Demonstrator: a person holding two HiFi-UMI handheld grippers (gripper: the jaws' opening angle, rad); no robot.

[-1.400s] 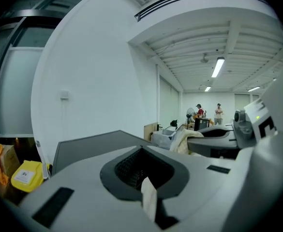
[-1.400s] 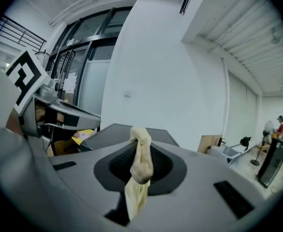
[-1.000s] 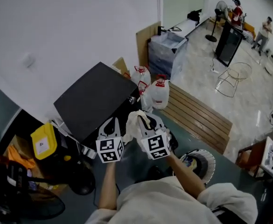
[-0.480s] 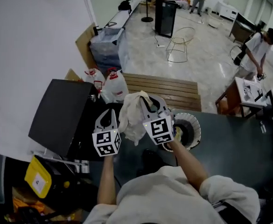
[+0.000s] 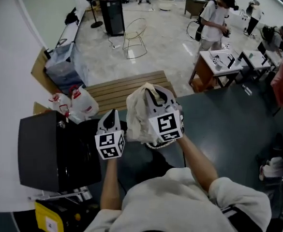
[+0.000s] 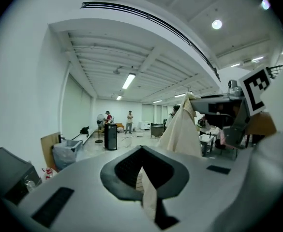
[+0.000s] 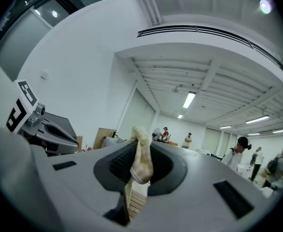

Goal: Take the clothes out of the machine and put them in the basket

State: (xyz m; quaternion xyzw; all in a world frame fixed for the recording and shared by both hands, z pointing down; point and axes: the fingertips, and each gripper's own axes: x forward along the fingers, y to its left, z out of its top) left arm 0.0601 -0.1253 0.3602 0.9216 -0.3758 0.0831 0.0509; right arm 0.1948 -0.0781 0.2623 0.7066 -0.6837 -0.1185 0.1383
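In the head view my right gripper [image 5: 152,94] is shut on a cream cloth [image 5: 137,115], which hangs in a bunch down its left side. The right gripper view shows the cloth [image 7: 141,164] pinched between the dark pads of the right gripper [image 7: 138,152]. Just below its marker cube a sliver of the white basket's rim [image 5: 155,145] shows; the rest is hidden. My left gripper [image 5: 111,115] is beside it on the left, shut and holding nothing; in its own view the left gripper [image 6: 142,172] has its jaws together. The black machine [image 5: 49,151] stands at lower left.
A wooden bench [image 5: 117,88] and water jugs [image 5: 83,100] lie just ahead, and a yellow container [image 5: 49,220] sits below the machine. People stand by a small desk [image 5: 218,62] at far right. Dark floor [image 5: 228,124] lies to the right.
Both grippers have swung right, away from over the black machine, the cloth still in the right one. The basket, earlier to the right of the right gripper, is now under it.
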